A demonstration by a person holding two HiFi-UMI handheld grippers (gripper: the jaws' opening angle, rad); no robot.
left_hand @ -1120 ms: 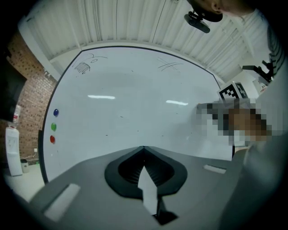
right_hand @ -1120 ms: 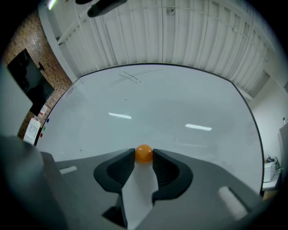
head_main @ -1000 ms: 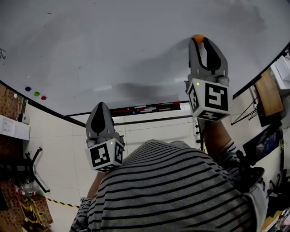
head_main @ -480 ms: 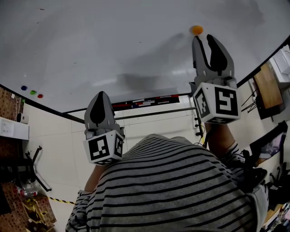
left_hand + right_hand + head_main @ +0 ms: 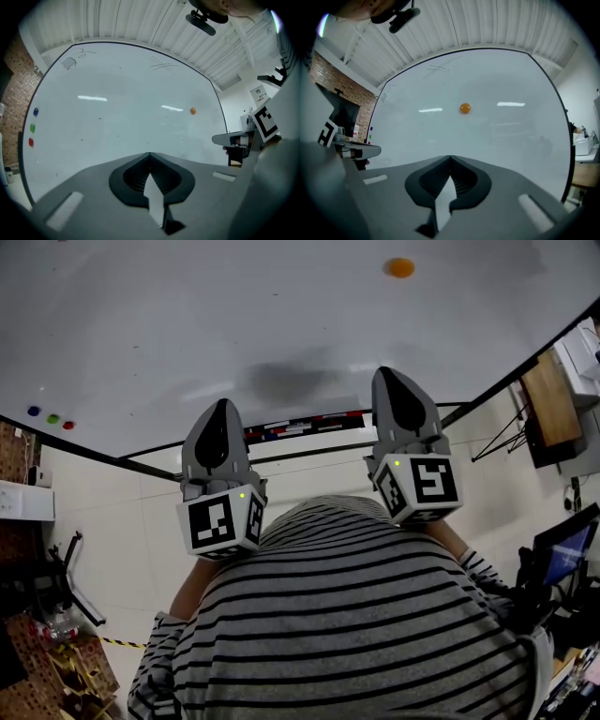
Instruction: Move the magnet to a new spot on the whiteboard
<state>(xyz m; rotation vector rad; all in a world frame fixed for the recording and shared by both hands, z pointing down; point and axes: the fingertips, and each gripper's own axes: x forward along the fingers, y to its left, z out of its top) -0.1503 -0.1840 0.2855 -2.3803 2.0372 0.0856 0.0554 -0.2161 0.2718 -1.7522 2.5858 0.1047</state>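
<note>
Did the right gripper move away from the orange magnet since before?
Yes. The right gripper has pulled back from the orange magnet, down toward the bottom edge of the whiteboard.

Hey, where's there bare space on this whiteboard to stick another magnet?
The whiteboard is bare across its wide middle, between the orange magnet at upper right and the blue, green and red magnets by the lower left edge. Only that corner is crowded.

Whiteboard (image 5: pixel 187 324) facing me: a white surface in a dark frame. The orange magnet (image 5: pixel 400 267) sticks to it toward the right side, well apart from everything else. At the left edge, a close column: blue magnet (image 5: pixel 34 412) above green magnet (image 5: pixel 52 418) above red magnet (image 5: pixel 68 425). Faint pen scribbles (image 5: pixel 438 68) mark the upper part. A ledge (image 5: pixel 300 425) along the bottom edge holds red, blue and black items I cannot identify.
</note>
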